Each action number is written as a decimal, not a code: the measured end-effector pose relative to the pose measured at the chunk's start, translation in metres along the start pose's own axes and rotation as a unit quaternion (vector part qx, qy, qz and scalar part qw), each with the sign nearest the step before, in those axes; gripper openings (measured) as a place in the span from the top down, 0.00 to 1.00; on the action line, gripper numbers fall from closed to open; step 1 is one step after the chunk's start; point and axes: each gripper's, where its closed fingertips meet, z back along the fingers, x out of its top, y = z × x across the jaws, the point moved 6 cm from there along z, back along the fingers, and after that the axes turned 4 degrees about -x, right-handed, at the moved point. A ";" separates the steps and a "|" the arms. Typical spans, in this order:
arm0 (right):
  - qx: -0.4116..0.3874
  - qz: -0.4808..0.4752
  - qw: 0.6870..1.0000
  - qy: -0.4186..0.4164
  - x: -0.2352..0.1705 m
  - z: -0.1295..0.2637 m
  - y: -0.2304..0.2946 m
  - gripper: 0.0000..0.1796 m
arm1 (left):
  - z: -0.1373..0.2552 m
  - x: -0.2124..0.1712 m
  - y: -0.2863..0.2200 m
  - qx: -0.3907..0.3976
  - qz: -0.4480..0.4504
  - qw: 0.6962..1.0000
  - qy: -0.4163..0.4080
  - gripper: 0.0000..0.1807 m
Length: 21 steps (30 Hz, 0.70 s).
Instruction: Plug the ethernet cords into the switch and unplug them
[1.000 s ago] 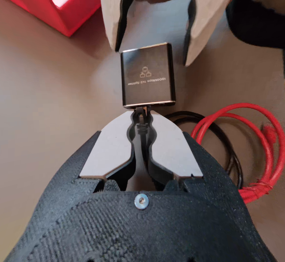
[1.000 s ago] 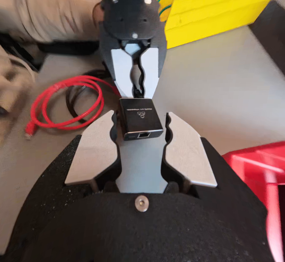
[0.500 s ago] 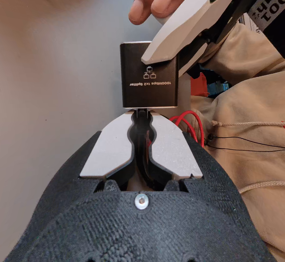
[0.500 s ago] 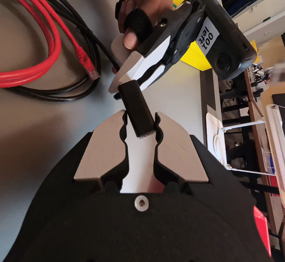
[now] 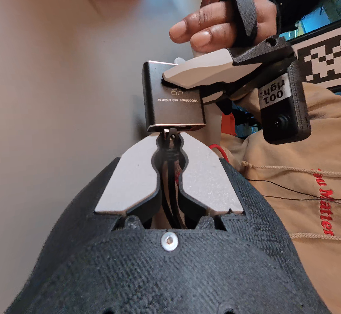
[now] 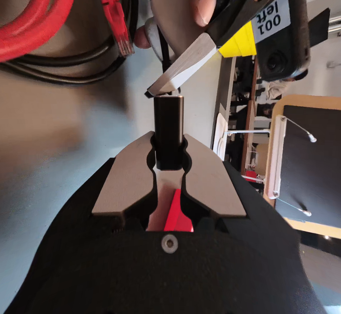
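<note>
The small black switch box [image 5: 172, 100] is held in the air between both grippers. My left gripper [image 5: 170, 135] is shut on the black cord's plug [image 5: 170, 150], which sits in the box's near port. My right gripper [image 6: 168, 139] is shut on the box [image 6: 168, 129], gripping its flat faces; in the left wrist view it [image 5: 182, 83] comes in from the right. The left gripper's fingers [image 6: 184, 65] show at the box's far end in the right wrist view. The red cord [image 6: 27, 15] lies coiled on the table, its plug [image 6: 120, 30] free.
A black cord coil [image 6: 73, 65] lies under the red one on the grey table [image 6: 55, 120]. A person's hand [image 5: 221, 21] and beige sweatshirt [image 5: 276, 185] are on the right. A red bin [image 6: 175, 212] shows under my right gripper. Furniture stands beyond the table edge [image 6: 215, 102]. Across from one pair of fingers to the other is roughly 4 cm.
The right gripper has closed from open to gripping the box. Both grippers have lifted and rolled the box off the table, turning it on edge. The left gripper kept its hold on the plug.
</note>
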 end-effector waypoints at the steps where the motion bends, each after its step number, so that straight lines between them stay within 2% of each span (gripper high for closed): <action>1: -0.001 -0.006 1.000 0.001 -0.001 0.000 -0.002 0.87 | 0.002 0.002 -0.001 0.010 -0.014 1.000 -0.007 0.92; 5: 0.009 -0.022 1.000 0.014 -0.011 0.001 -0.004 0.86 | 0.023 0.012 -0.018 0.084 -0.102 0.991 -0.036 0.83; 10: 0.022 -0.032 0.999 0.030 -0.021 -0.002 -0.001 0.86 | 0.043 0.004 -0.052 0.250 -0.213 0.944 -0.009 0.83; 15: 0.031 -0.051 0.997 0.040 -0.025 -0.005 0.001 0.86 | 0.021 -0.032 -0.051 0.349 -0.252 0.901 0.054 0.88; 21: 0.040 -0.066 0.996 0.044 -0.027 -0.007 0.003 0.86 | -0.002 -0.050 -0.031 0.418 -0.270 0.864 0.072 0.89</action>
